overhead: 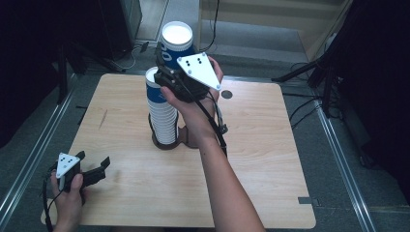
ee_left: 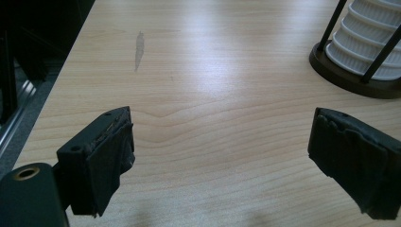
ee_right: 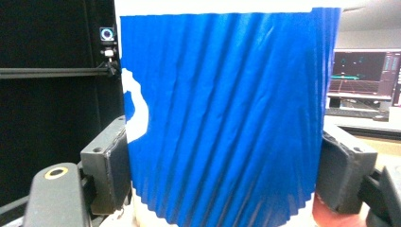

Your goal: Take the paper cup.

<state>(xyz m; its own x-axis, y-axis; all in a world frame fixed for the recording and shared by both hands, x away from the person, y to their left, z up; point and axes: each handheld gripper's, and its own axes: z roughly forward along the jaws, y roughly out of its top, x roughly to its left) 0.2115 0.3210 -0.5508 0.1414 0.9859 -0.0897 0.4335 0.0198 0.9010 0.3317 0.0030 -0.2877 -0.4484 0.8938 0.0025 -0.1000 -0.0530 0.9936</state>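
A light wooden table [overhead: 270, 159] with rounded corners bears a grey streak [overhead: 103, 119] near its left edge, a small dark round mark [overhead: 226, 94] toward its far right side and a small grey tab [overhead: 306, 200] at its near right edge. Dark stand legs [overhead: 309, 72] and loose cables [overhead: 300, 106] lie on the grey floor [overhead: 270, 38] beyond and to the right of the table, and metal rails [overhead: 338, 154] run along the floor on either side. Lit monitors [ee_right: 364, 71] glow on a desk in the background of the right gripper view.
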